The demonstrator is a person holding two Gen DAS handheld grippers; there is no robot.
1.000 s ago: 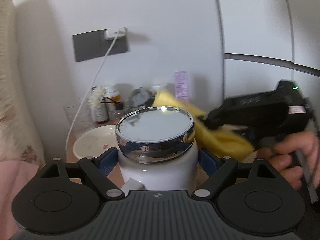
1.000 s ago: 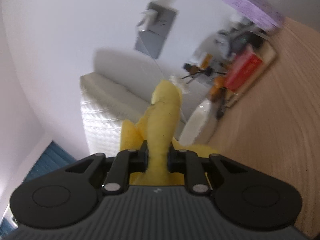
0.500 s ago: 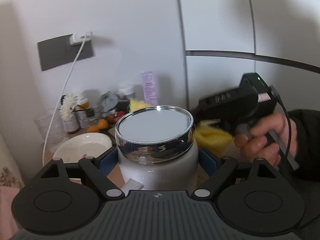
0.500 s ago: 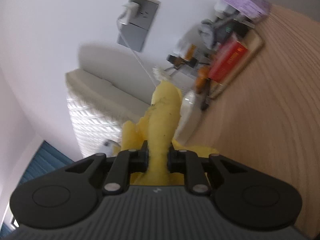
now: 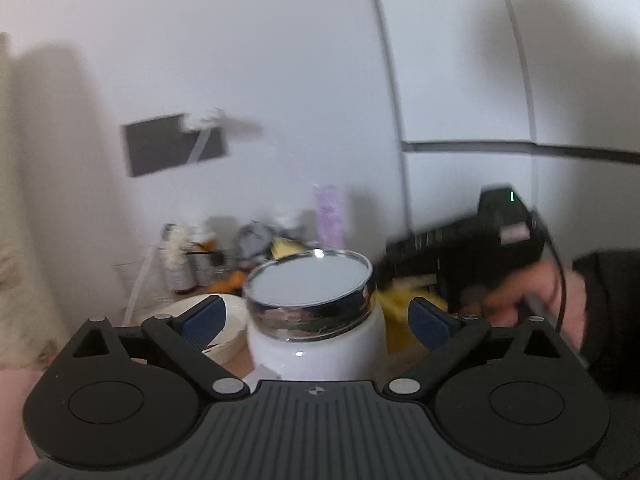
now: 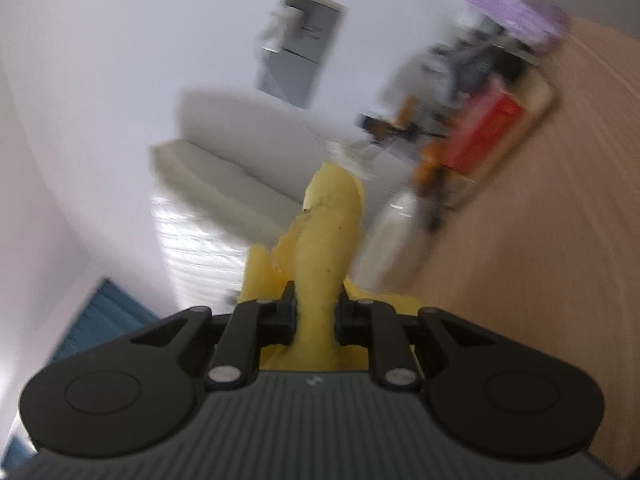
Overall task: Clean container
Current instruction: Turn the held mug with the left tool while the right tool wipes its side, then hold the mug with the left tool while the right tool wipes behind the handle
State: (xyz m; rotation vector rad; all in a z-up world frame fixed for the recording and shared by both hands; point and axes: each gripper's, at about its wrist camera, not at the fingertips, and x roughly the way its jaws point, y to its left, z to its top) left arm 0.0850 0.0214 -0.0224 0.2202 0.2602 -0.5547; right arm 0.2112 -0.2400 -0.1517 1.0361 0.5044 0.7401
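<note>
Standing upright on the wooden tabletop (image 5: 236, 362), a white jar (image 5: 316, 344) with a mirror-bright chrome lid (image 5: 308, 280) sat between the blue-padded fingers (image 5: 200, 314) of the left gripper (image 5: 314, 316). The jaws were spread wide, each pad apart from the jar's sides, gripping nothing. The lid was on; the jar's contents could not be seen.

Right gripper (image 6: 316, 312): closed on a yellow cloth (image 6: 324, 248), the fabric bunched and standing up between the fingers, with dark specks on its surface. In the left wrist view this gripper (image 5: 460, 248) appeared just to the right of the jar, held by the person's hand (image 5: 532, 296), with the yellow cloth (image 5: 394, 300) close beside the jar's lid; whether cloth and jar touched could not be told through the blur.

Other items, left of the jar: a shallow cream bowl (image 5: 224, 320), contents not visible. Behind it, against the white wall (image 5: 240, 60): a cluster of small bottles (image 5: 180, 268), a clear glass (image 5: 132, 280), a purple carton (image 5: 330, 216), blurred. A grey socket plate (image 5: 172, 152) carried a white plug with its cable hanging down. The right wrist view showed a tray (image 6: 520, 120) holding a red box (image 6: 484, 132) and further blurred items.
</note>
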